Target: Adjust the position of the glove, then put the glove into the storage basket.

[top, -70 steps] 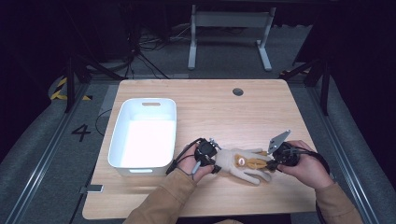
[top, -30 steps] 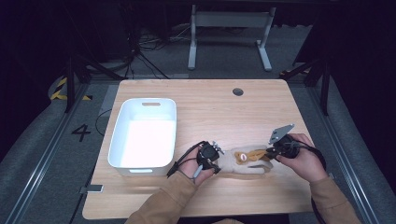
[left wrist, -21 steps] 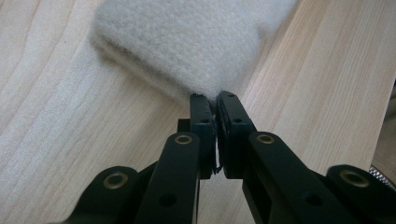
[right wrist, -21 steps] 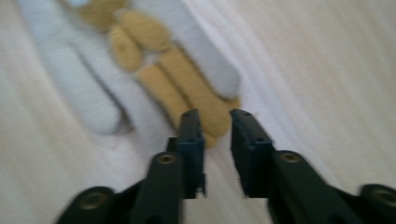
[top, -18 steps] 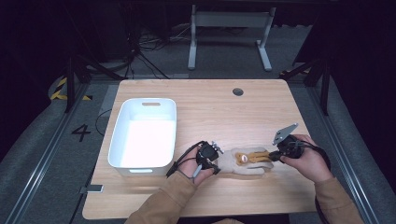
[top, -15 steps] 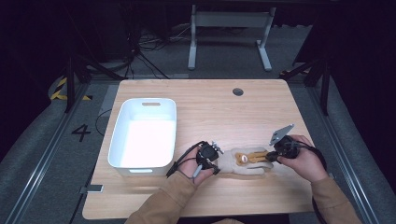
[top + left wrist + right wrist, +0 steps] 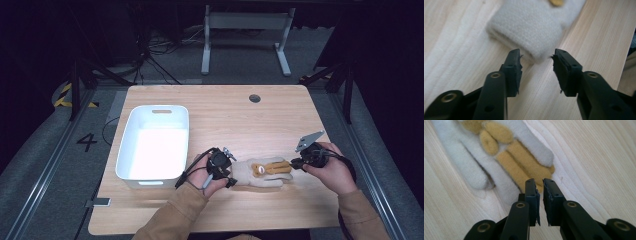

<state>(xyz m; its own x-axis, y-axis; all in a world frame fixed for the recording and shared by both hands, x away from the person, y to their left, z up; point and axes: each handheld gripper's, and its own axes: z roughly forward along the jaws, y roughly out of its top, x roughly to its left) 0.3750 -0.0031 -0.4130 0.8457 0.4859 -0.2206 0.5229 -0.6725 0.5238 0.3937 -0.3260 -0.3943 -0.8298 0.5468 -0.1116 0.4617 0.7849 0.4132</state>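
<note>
A fuzzy grey-and-tan fleece glove [image 7: 262, 172] is framed by the left gripper [image 7: 536, 63], jaws spread apart; the right gripper [image 7: 539, 185] is nearly closed at a tan fingertip.

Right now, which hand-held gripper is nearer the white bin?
Left. The left hand-held gripper sits just right of the white bin, at the plush toy's near end. The right hand-held gripper is beyond the toy's far end.

Left gripper [image 7: 536, 65] jaws apart; grey plush edge [image 7: 529, 25] between tips.
</note>
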